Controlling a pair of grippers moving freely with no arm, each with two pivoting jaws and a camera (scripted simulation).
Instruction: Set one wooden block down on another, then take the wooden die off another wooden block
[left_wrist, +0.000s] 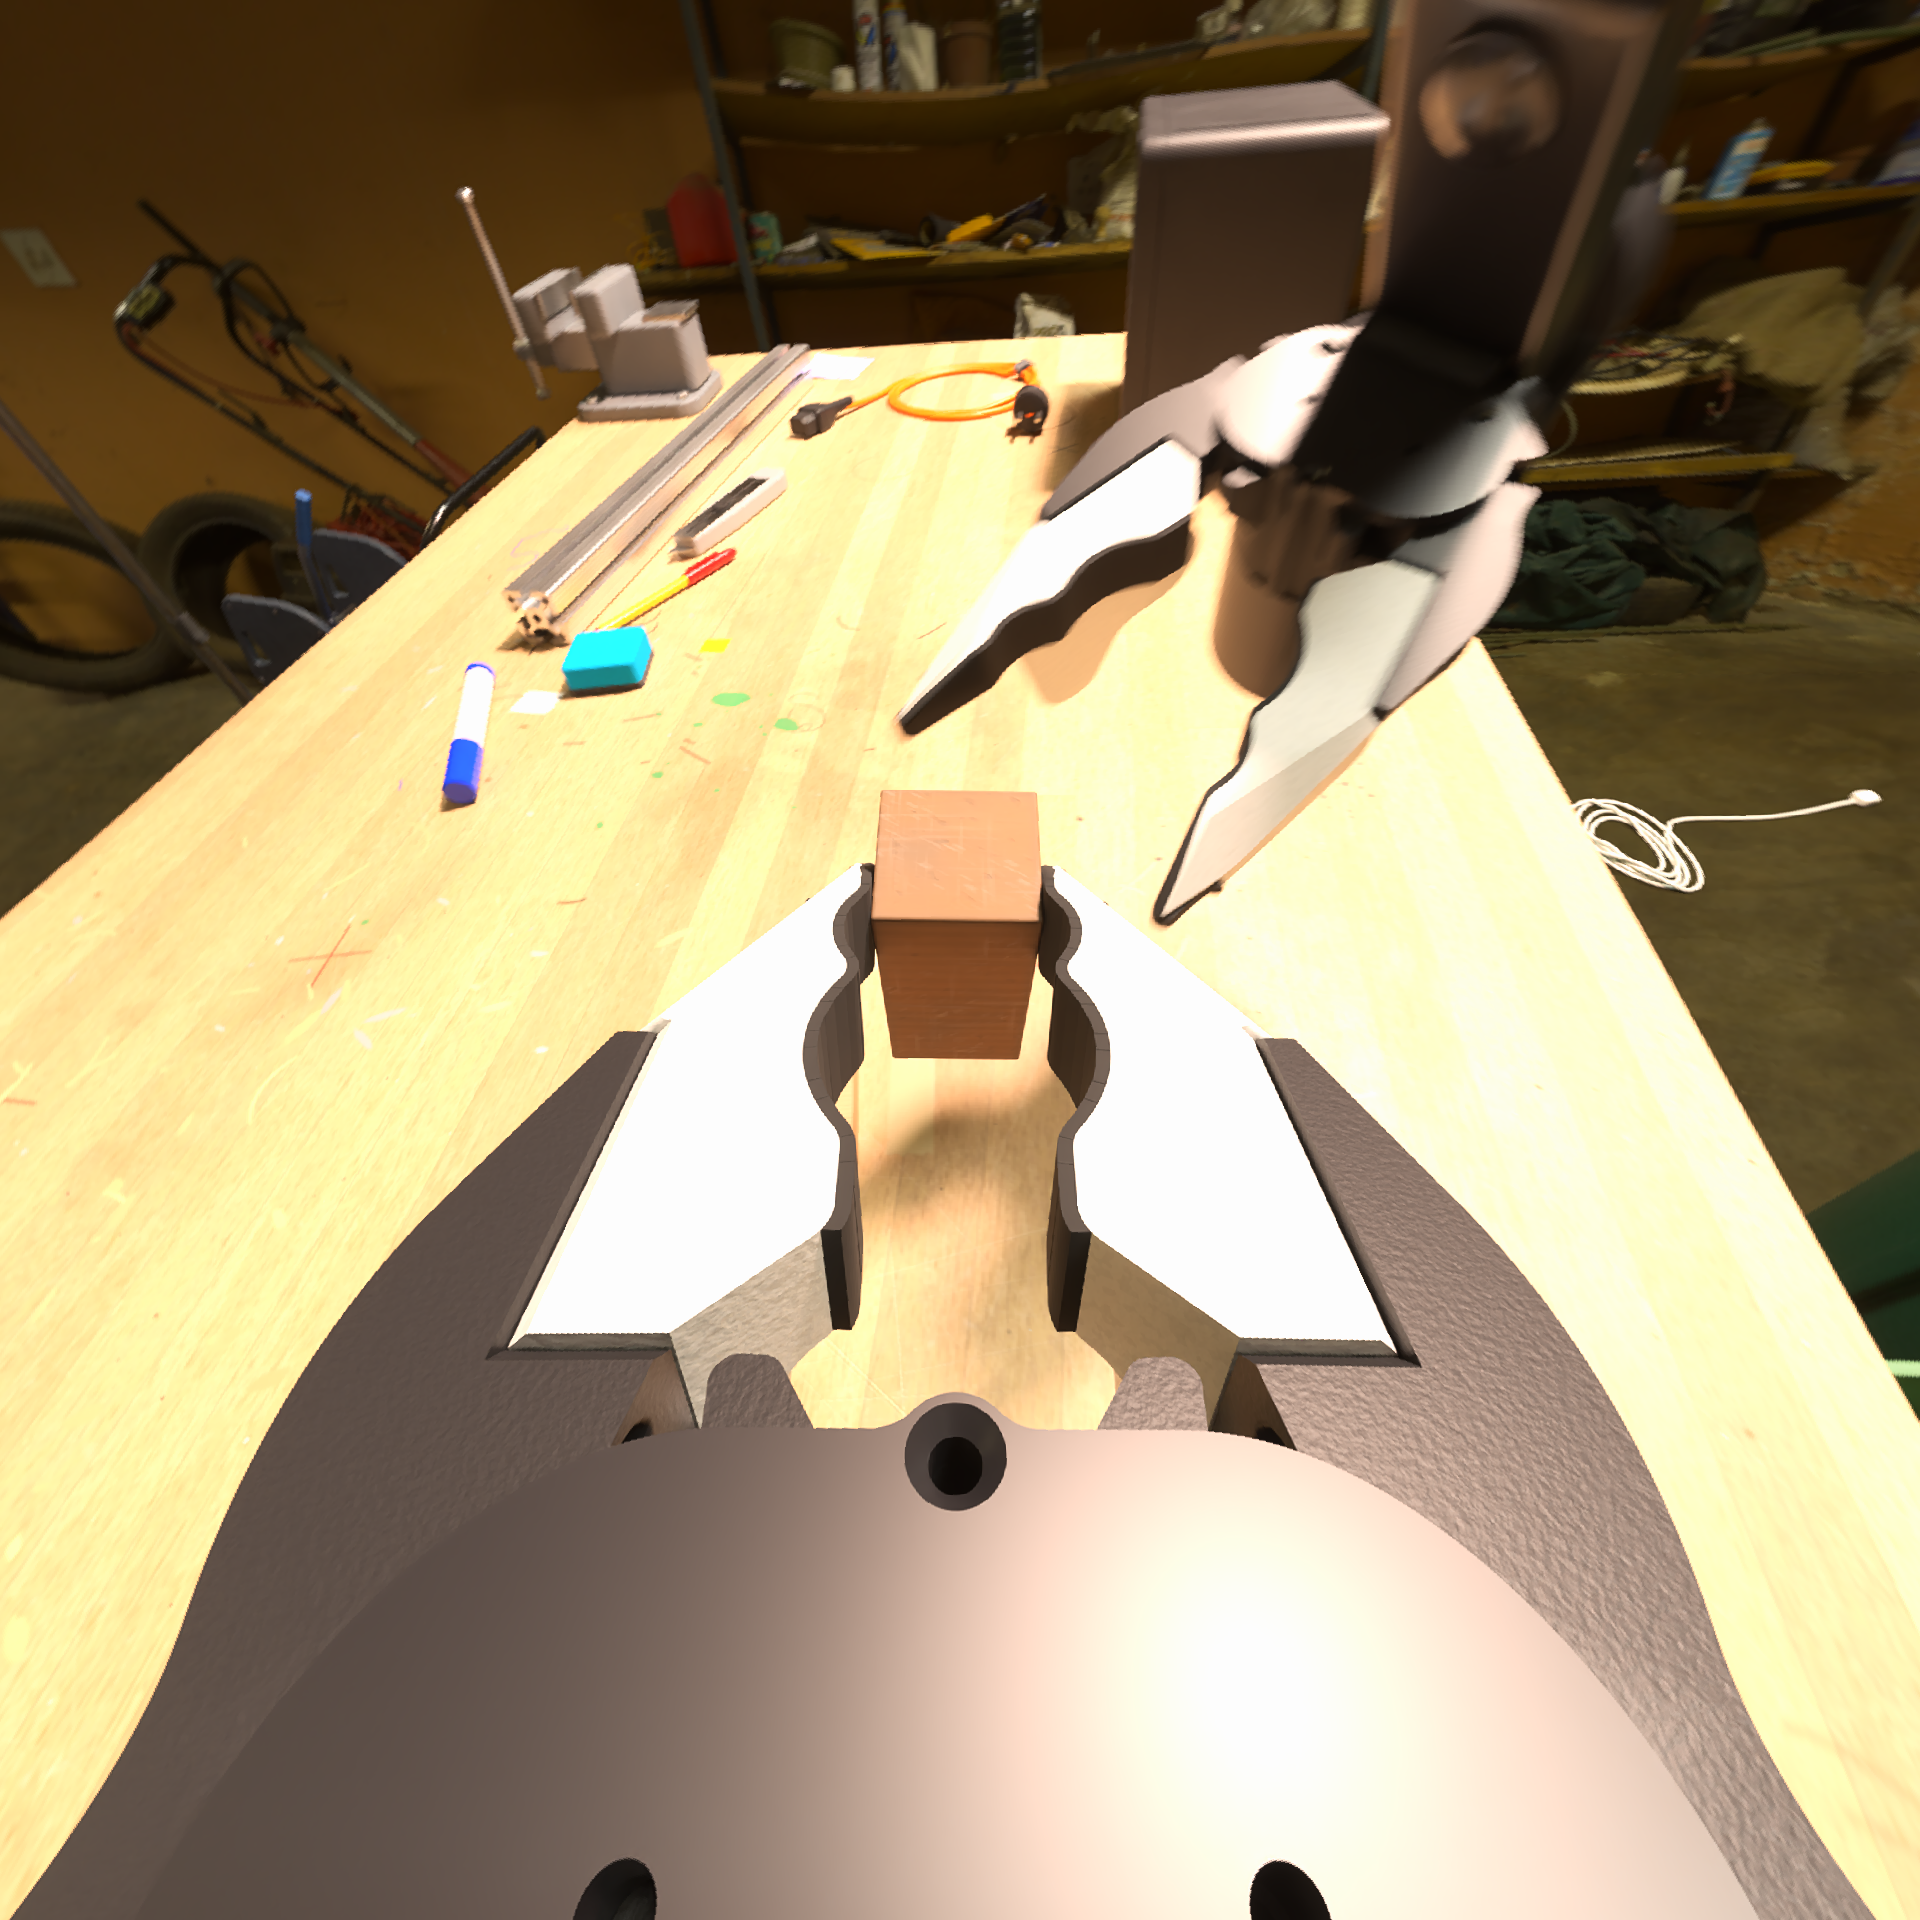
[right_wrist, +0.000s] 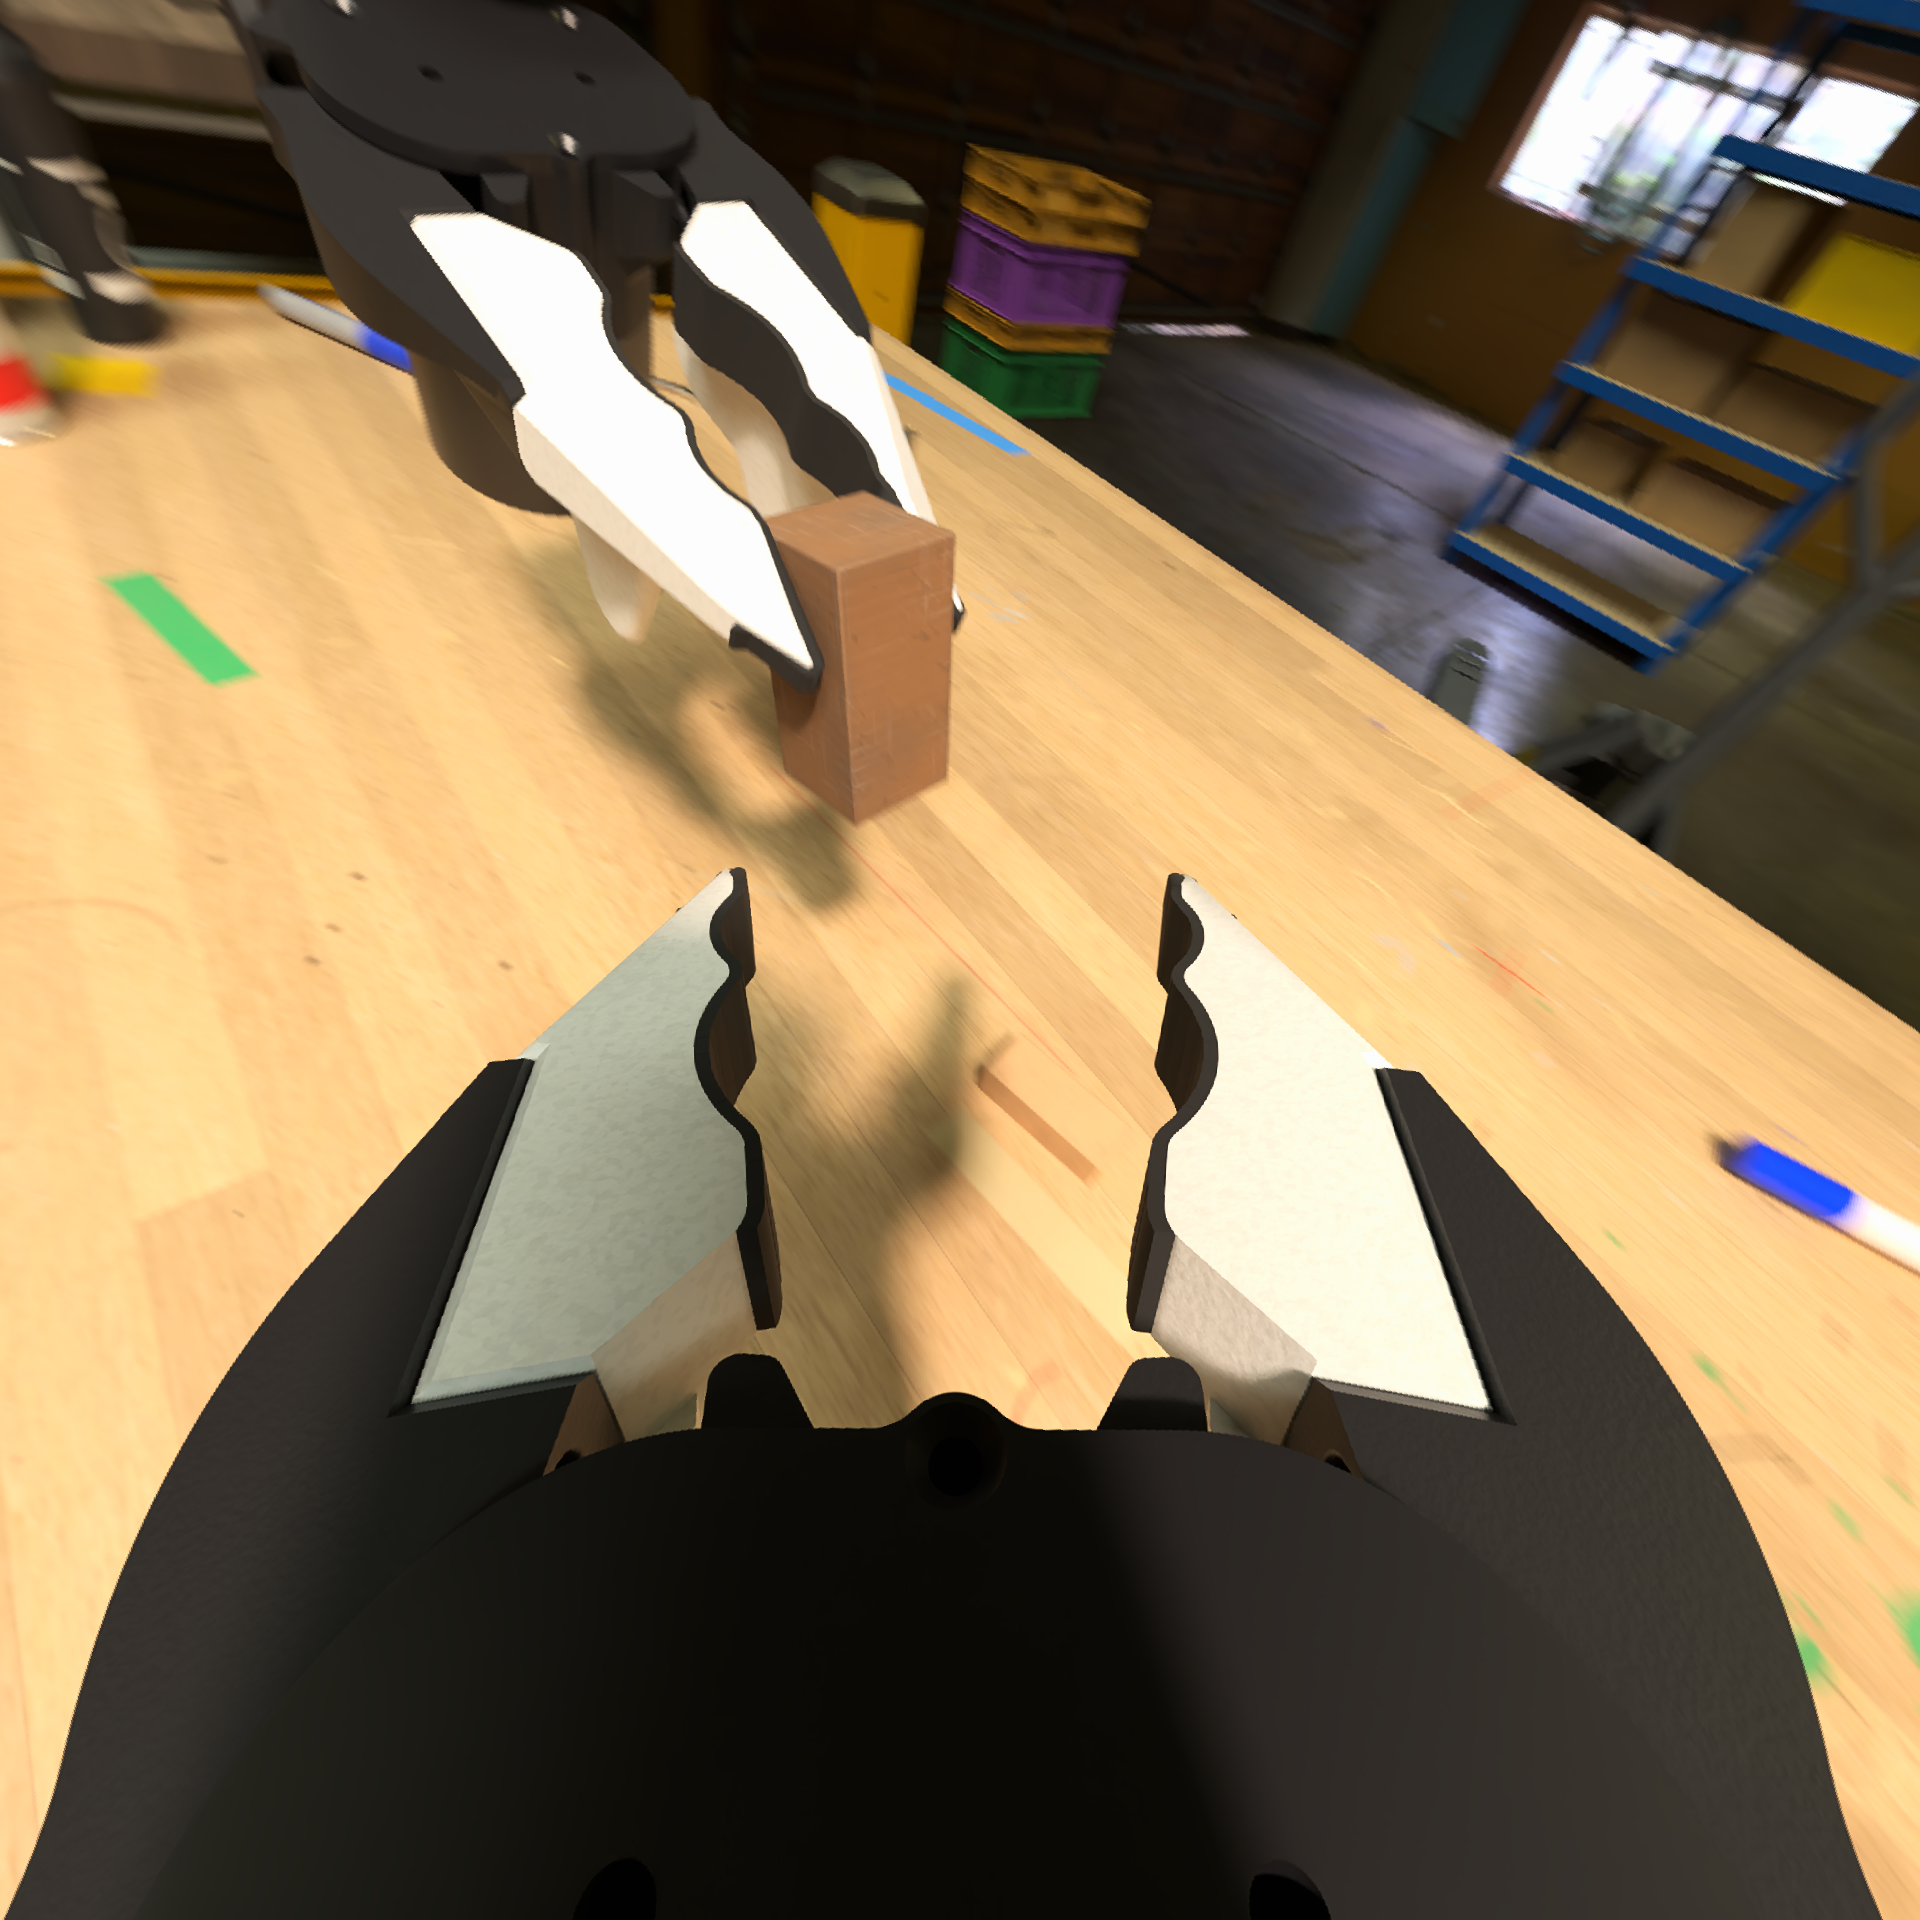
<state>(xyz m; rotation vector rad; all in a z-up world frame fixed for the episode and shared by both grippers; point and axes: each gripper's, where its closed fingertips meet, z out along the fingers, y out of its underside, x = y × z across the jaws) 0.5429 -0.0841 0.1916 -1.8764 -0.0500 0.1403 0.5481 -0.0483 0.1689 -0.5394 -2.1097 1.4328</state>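
Observation:
My left gripper (left_wrist: 956, 878) is shut on a brown wooden block (left_wrist: 956, 920), gripped upright between its fingertips and held a little above the wooden table (left_wrist: 312, 1039), with its shadow below it. The same block (right_wrist: 883, 665) and the left gripper (right_wrist: 878, 639) also show in the right wrist view, ahead and slightly left. My right gripper (right_wrist: 954, 881) is open and empty, hovering over bare table. In the left wrist view it (left_wrist: 1037, 819) hangs just right of and beyond the block, jaws wide apart. No other block or die shows in either view.
A blue marker (left_wrist: 468, 732), a cyan eraser (left_wrist: 608, 660), a metal rail (left_wrist: 665, 488), a vise (left_wrist: 623, 343) and an orange cable (left_wrist: 956, 395) lie at the far left. A grey box (left_wrist: 1247, 229) stands at the back. The table's edge (left_wrist: 1621, 883) runs close on the right.

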